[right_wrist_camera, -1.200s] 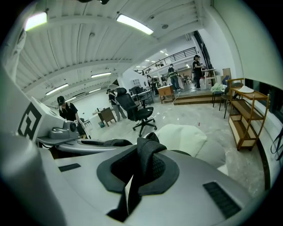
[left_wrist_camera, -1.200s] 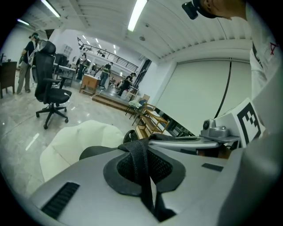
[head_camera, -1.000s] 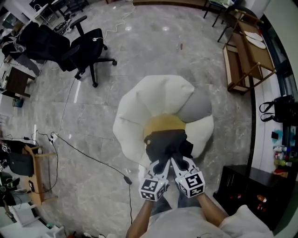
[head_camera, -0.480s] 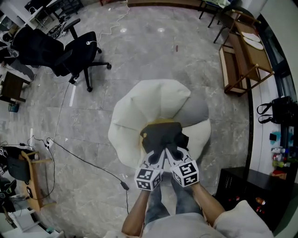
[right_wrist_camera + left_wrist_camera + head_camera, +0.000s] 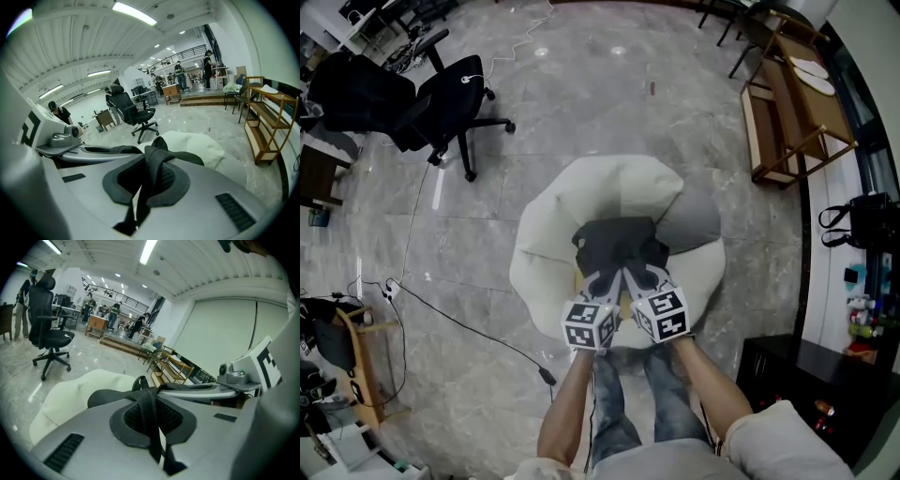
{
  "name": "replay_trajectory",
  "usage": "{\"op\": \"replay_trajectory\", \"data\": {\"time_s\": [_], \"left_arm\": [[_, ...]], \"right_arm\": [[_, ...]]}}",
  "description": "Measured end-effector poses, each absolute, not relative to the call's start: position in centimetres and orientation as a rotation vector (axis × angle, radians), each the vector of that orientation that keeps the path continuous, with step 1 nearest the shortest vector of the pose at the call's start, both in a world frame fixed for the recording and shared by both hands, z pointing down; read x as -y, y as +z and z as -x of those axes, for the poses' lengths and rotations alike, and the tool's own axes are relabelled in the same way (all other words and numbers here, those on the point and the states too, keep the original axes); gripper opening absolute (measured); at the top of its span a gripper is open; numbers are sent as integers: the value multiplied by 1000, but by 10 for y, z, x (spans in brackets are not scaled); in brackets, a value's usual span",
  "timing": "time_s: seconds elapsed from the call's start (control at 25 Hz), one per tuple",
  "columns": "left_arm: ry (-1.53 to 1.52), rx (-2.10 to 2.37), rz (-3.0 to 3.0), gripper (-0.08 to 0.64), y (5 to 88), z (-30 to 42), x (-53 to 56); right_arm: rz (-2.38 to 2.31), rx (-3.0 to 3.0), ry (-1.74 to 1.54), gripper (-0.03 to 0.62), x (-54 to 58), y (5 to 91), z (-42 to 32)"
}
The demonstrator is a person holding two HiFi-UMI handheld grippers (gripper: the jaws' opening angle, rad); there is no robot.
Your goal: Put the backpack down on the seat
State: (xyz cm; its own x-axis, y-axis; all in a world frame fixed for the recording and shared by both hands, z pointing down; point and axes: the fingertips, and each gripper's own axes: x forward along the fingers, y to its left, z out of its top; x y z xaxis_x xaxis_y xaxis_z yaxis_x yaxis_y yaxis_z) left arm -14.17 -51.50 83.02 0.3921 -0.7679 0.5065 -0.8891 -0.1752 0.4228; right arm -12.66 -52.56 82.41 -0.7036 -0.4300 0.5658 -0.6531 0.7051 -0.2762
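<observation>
Backpack [image 5: 617, 244], black and soft, hangs from my two grippers over the hollow of the white beanbag seat [image 5: 546, 246], just beside its grey panel [image 5: 689, 221]. From above I cannot tell whether its base touches the cushion. To set it down well I should lower both hands together and at the same pace, so the bag stays level and its base meets the middle of the hollow, not the front lip near my legs. A beanbag gives under weight, so I judge the bag could slump or roll forward. I would let it sink until the straps go slack and the seat carries it, and only then think of loosening my hold. My left gripper [image 5: 604, 277] has its jaws pressed almost together on a black webbing strap [image 5: 149, 413], which crosses the dark pad and runs out towards the bag. My right gripper [image 5: 645, 274] is closed just as tightly on a second webbing strap [image 5: 152, 180], bunched over its own pad. The two grippers sit side by side, close to touching, both angled down at the bag, and neither holds anything else
</observation>
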Motion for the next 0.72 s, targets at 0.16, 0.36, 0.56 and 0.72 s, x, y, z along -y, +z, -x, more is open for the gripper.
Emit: {"op": "replay_trajectory", "data": {"time_s": [0.16, 0.36, 0.56, 0.72], "left_arm": [[238, 1372, -1933, 38, 863, 153, 530], [239, 1338, -1923, 38, 893, 156, 537], [248, 1341, -1916, 38, 897, 156, 546], [254, 1319, -1920, 39, 897, 153, 538]], "right_arm": [[-804, 2385, 703, 31, 538, 858, 137], [-802, 2348, 740, 31, 542, 889, 139], [-786, 2348, 702, 32, 552, 895, 140], [-787, 2340, 719, 32, 545, 896, 137]]}}
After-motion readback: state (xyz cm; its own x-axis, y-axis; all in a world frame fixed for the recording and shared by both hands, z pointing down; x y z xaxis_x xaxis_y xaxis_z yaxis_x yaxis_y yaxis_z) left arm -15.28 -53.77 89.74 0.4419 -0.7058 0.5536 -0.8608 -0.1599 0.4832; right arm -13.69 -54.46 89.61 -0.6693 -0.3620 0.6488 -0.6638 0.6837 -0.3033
